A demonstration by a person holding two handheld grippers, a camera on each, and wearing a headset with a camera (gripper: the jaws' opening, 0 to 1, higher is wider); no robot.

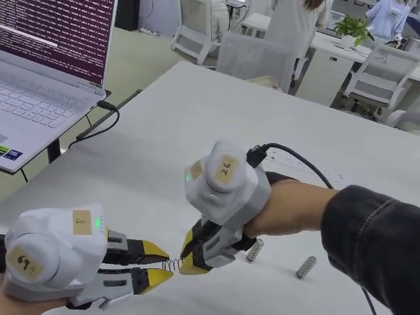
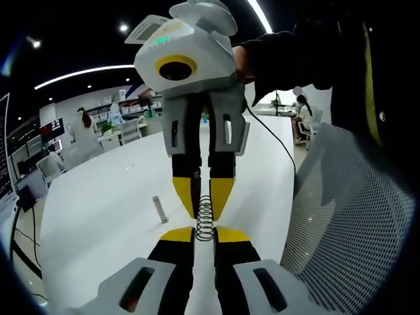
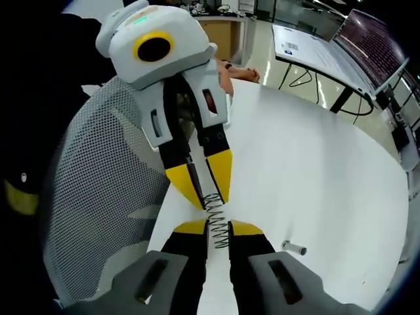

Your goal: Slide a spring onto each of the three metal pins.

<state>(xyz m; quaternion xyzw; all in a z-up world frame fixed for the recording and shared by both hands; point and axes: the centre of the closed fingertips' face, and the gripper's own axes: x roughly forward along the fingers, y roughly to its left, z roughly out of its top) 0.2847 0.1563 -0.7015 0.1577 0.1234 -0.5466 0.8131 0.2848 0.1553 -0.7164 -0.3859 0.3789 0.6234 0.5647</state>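
Observation:
One spring (image 1: 172,264) stretches between the tips of both grippers, just above the white table (image 1: 197,125). My left gripper (image 1: 164,268) comes from the lower left and is shut on one end of it. My right gripper (image 1: 186,262) faces it, shut on the other end. The left gripper view shows the spring (image 2: 205,220) running from my left gripper (image 2: 205,235) to my right gripper (image 2: 205,197). A metal pin (image 2: 159,209) stands on the table beyond. The right gripper view has the spring (image 3: 215,220) and a pin (image 3: 294,248) lying on the table. Two loose springs (image 1: 254,250) (image 1: 306,266) lie to the right.
An open laptop (image 1: 46,65) sits on a stand at the far left, its cable (image 1: 105,125) trailing onto the table. A grey mesh chair (image 2: 341,216) stands close to the table edge. Office chairs and people are far behind.

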